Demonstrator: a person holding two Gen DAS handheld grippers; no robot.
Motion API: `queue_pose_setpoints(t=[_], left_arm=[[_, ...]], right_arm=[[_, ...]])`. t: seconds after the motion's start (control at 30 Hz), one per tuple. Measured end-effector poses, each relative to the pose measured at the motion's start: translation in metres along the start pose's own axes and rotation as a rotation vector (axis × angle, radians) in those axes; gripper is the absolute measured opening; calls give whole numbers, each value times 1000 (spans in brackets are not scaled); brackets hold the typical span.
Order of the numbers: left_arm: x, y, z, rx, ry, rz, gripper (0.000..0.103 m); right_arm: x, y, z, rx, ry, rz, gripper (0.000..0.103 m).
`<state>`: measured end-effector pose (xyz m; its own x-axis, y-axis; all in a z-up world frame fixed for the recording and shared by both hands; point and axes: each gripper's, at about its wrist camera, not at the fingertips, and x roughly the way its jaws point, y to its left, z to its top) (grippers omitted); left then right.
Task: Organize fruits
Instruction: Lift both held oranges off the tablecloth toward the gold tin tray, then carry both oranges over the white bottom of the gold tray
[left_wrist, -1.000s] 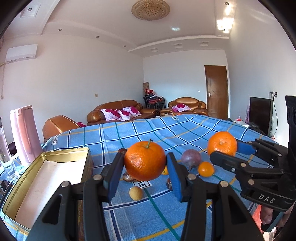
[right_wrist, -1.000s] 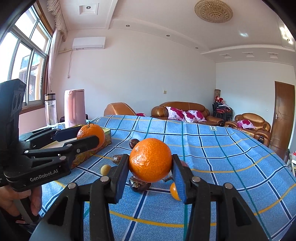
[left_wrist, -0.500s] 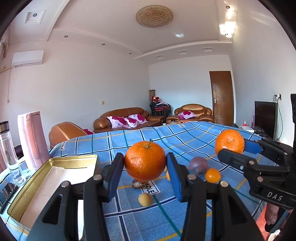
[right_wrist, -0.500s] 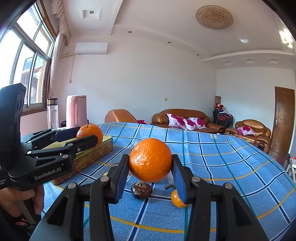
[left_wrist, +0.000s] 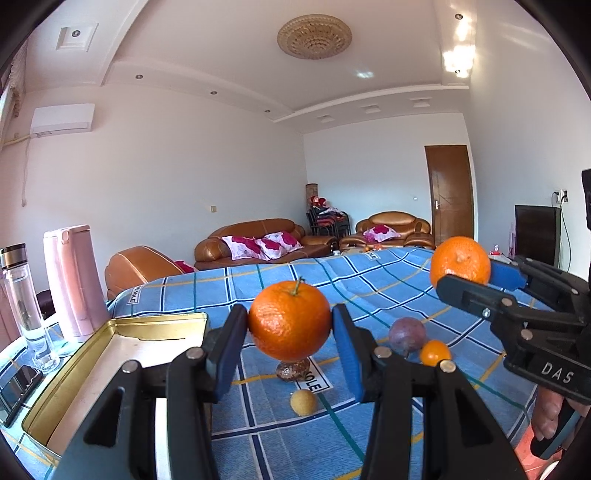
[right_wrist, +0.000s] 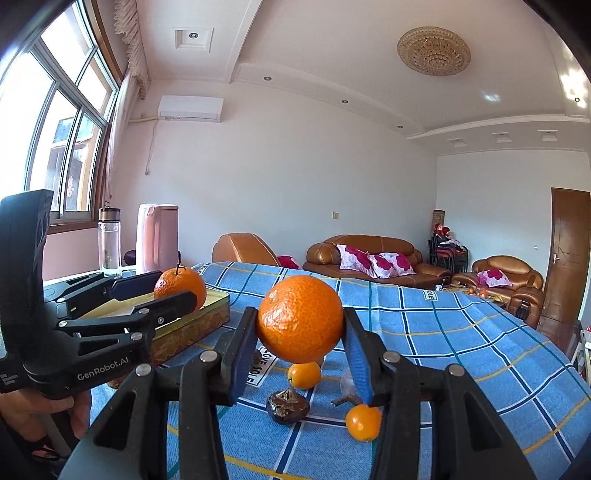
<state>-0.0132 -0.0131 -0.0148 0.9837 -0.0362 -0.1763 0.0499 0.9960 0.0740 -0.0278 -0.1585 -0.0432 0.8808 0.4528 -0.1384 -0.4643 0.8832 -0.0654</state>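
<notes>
My left gripper (left_wrist: 290, 332) is shut on a stemmed orange (left_wrist: 290, 319), held above the blue checked tablecloth. It also shows in the right wrist view (right_wrist: 162, 291) with its orange (right_wrist: 181, 282) by the gold tin (right_wrist: 207, 317). My right gripper (right_wrist: 301, 339) is shut on a second orange (right_wrist: 301, 319), also seen in the left wrist view (left_wrist: 460, 262). On the cloth lie a purple passion fruit (left_wrist: 408, 334), a small orange kumquat (left_wrist: 435, 352), a yellow longan (left_wrist: 303, 403) and a brown fruit (left_wrist: 291, 369). The open gold tin (left_wrist: 110, 354) sits left.
A pink kettle (left_wrist: 74, 280) and a glass bottle (left_wrist: 22, 306) stand behind the tin. A phone (left_wrist: 18, 384) lies at the far left. Two small kumquats (right_wrist: 364, 421) and a dark fruit (right_wrist: 288, 406) lie below the right gripper. Sofas stand beyond the table.
Both grippers have risen and tilted up with their oranges still held. The left view has shifted so the tin and bottle show more.
</notes>
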Motion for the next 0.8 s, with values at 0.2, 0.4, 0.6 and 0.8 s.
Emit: queue_pose_setpoints(t=[0.2, 0.4, 0.6, 0.8], left_arm=[[0, 9, 2, -14, -1, 29, 49], [1, 21, 2, -29, 11, 55, 49], [3, 37, 0, -52, 18, 87, 49], [4, 57, -3, -75, 30, 120, 49]], right_arm=[[6, 5, 3, -5, -1, 20, 47], [15, 9, 8, -8, 6, 47, 47], [25, 22, 16, -38, 8, 79, 47], [40, 35, 23, -66, 17, 113, 47]])
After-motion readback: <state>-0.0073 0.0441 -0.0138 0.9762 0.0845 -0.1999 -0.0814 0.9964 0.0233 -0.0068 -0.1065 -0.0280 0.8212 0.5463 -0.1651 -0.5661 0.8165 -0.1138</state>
